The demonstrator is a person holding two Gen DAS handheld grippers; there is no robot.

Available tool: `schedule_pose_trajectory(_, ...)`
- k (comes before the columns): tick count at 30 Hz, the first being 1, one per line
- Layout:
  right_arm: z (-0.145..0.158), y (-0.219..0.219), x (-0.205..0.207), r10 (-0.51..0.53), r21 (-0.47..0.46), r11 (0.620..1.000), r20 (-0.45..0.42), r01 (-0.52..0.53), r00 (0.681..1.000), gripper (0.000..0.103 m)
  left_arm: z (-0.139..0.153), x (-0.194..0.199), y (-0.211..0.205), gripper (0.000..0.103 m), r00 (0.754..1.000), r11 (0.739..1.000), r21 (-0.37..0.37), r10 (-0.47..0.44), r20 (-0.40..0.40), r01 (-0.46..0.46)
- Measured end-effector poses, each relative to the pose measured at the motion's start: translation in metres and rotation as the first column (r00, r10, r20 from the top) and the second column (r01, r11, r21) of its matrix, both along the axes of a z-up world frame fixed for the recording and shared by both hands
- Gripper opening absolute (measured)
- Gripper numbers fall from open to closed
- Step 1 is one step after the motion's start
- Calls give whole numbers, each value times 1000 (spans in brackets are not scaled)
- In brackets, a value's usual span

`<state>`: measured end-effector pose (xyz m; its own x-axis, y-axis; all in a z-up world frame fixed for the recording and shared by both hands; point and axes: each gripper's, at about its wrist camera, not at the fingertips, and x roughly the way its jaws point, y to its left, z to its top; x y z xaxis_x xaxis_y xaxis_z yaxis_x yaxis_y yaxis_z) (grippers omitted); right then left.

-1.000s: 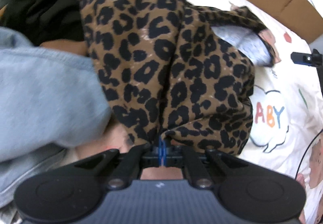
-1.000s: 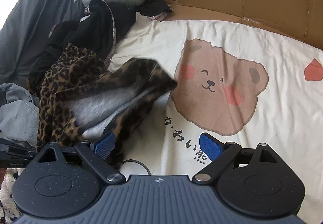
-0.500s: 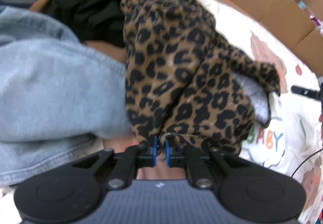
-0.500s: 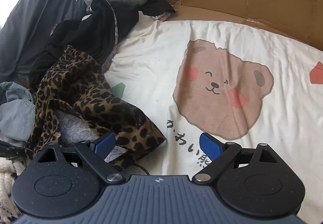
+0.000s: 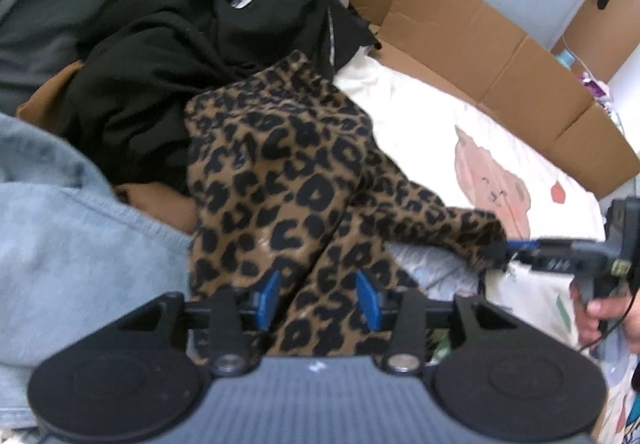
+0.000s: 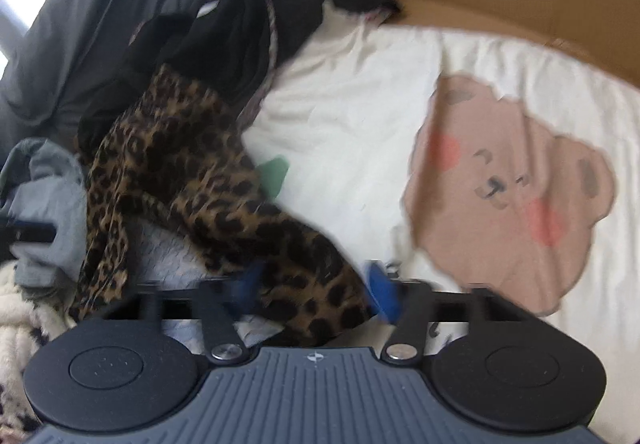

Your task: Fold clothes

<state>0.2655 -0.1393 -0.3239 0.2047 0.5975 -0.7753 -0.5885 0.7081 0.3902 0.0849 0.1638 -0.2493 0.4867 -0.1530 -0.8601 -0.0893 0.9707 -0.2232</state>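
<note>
Letting go of the leopard garment (image 5: pixel 288 179), the left claw (image 5: pixel 318 298) now has its blue fingers (image 5: pixel 267 298) apart, with the cloth lying loose between them; half a second ago they were pressed together on this same edge. The right claw (image 6: pixel 316 290) has come forward in the same time: before, its fingers stood wide with only the sheet between them, and now a corner of the garment sits between them. They are still a little apart in the blurred right view, so I judge it is closing but not yet holding. In the left view the tips seem to meet the dark corner, but it is too small to be sure.

The garment lies crumpled on the bed sheet (image 6: pixel 360 115), with its upper part against the pile of black clothes (image 5: pixel 168 55) and a blue-grey garment (image 5: pixel 60 244) at its left side.

It seems the cloth is being passed from one claw to the other, probably to pull it out flat on the sheet; no fold is made yet
</note>
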Motion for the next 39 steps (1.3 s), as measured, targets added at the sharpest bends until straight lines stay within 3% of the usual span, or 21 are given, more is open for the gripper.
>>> schedule_pose_trajectory(2,-2,5,-6,25,-14,1000,4,-24,1000,14,-4,11,-4,54,1000,999,-42,4,1,-4)
schedule_pose_trajectory(4,-1,8,-12,43,-7,999,3,-43,999,5,-5,22,-9,54,1000,997,-74,8,10,-7)
schedule_pose_trajectory(16,41,31,-59,128,106,986,5,-128,992,2,2,41,-37,59,998,985,-168,-42,37,48)
schedule_pose_trajectory(27,57,60,-92,226,167,960,9,-224,974,1,1,41,-62,69,995,964,-247,-102,12,101)
schedule_pose_trajectory(35,63,70,-109,279,185,942,26,-279,960,1,-26,42,-79,70,986,970,-204,-150,-75,132)
schedule_pose_trajectory(37,67,71,-109,286,193,938,32,-287,958,1,-32,42,-77,57,985,975,-187,-144,-94,124)
schedule_pose_trajectory(39,69,71,-108,292,199,935,35,-293,956,1,-38,42,-73,8,985,981,-159,-128,-117,108)
